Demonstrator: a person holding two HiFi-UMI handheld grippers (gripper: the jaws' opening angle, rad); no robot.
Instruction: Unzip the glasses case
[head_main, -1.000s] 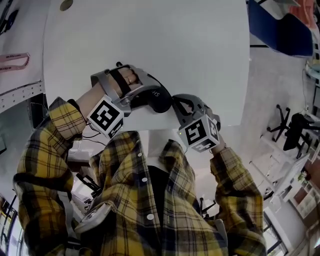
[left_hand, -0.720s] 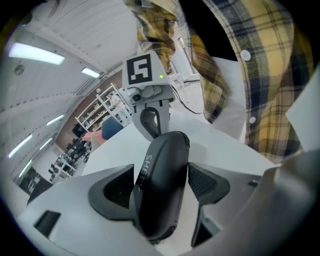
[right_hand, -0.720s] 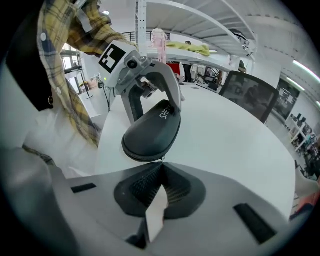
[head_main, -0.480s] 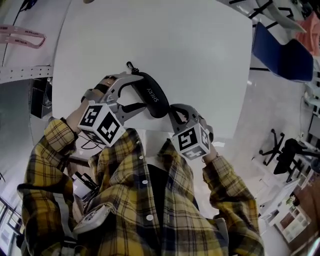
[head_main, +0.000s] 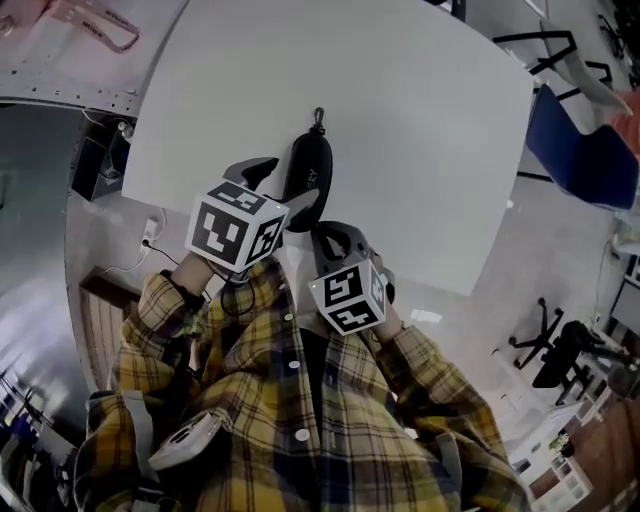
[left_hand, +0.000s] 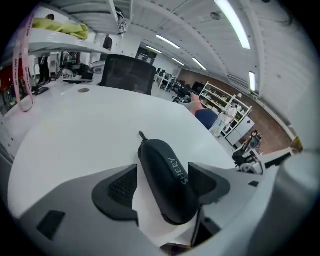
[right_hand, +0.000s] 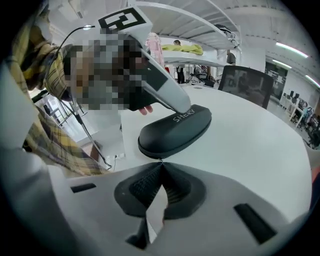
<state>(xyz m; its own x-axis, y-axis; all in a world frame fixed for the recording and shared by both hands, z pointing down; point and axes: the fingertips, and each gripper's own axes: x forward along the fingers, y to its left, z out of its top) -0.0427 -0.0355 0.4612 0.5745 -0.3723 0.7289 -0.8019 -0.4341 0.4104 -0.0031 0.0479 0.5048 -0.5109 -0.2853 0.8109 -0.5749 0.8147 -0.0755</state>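
Observation:
A black zipped glasses case (head_main: 308, 176) lies near the front edge of the white table (head_main: 400, 110), pointing away from me, with a small clip (head_main: 319, 116) at its far end. My left gripper (head_main: 282, 190) is shut on the case (left_hand: 167, 185) across its width, one pad on each side. The right gripper (head_main: 326, 236) sits at the case's near end. In the right gripper view its jaws (right_hand: 161, 165) are pressed together right at the tiny zipper pull (right_hand: 160, 160), just under the rim of the case (right_hand: 175, 129).
A pink lanyard (head_main: 95, 22) lies on a neighbouring surface at the upper left. A blue chair (head_main: 580, 140) stands off the table's right side and a black chair (left_hand: 127, 74) at its far side. The table's front edge runs just under the grippers.
The case has swung from lying across to pointing away from me. Both grippers have stayed on it and drawn closer together near the table's front edge.

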